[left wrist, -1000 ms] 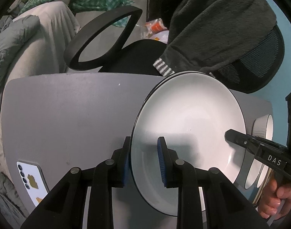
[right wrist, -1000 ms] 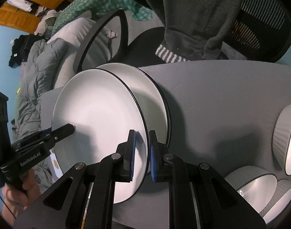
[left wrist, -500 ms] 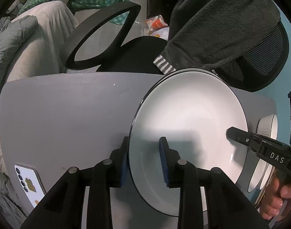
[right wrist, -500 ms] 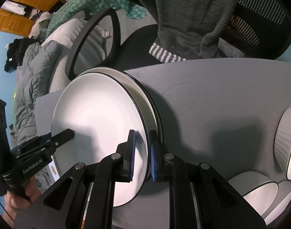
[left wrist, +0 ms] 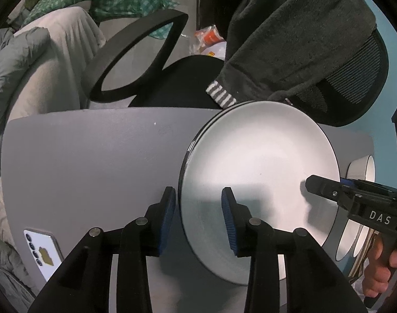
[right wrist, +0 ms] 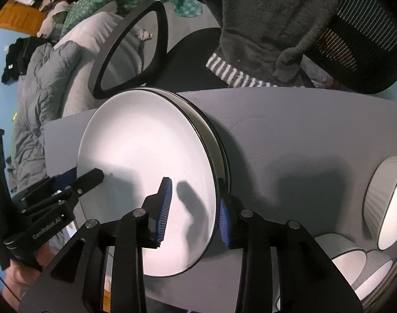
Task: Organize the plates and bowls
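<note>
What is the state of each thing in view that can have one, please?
Top plate: stacked on a second plate, lying flat.
Lower plate: on the table, under the top plate.
Left gripper: jaws opening, astride the top plate's rim, pads off it.
Right gripper: jaws opening, astride the opposite rim.
Bowls: empty, grouped at the table's edge.
Phone: face down on the table.

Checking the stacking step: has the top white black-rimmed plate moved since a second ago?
Yes. The top white black-rimmed plate has slid over the lower plate, now nearly covering it on the grey table.
</note>
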The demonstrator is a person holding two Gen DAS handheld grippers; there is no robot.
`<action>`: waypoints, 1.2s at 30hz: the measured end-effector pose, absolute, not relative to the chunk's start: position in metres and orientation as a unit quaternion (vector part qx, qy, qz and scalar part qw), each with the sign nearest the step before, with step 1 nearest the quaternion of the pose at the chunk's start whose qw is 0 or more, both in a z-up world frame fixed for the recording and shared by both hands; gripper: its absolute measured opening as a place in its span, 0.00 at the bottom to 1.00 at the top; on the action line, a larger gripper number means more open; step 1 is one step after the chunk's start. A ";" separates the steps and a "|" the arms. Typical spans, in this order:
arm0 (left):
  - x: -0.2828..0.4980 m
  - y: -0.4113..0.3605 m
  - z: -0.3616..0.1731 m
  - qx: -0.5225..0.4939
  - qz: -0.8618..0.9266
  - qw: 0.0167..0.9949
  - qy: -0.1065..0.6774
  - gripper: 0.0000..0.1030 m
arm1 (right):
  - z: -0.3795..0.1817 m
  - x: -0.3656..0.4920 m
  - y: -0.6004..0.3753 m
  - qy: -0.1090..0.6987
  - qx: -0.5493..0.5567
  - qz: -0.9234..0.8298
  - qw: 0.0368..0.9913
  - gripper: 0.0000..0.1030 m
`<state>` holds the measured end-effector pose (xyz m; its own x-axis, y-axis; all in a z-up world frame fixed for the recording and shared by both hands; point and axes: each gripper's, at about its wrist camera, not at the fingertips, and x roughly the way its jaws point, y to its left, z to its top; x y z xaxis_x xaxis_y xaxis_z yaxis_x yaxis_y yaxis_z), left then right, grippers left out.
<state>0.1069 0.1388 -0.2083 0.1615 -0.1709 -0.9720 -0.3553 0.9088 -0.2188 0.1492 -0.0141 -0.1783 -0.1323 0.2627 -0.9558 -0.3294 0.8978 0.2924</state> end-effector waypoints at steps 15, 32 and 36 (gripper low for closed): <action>0.075 0.120 -0.119 -0.195 0.022 0.804 0.561 0.49 | -0.095 0.125 -0.002 0.628 -0.112 0.193 0.746 0.50; 0.001 0.100 -0.023 -0.150 -0.029 0.866 0.476 0.54 | 0.001 0.050 -0.025 0.531 -0.128 0.139 0.826 0.66; -0.023 0.100 -0.009 -0.166 -0.035 0.870 0.463 0.63 | 0.008 0.035 -0.034 0.530 -0.110 0.134 0.830 0.67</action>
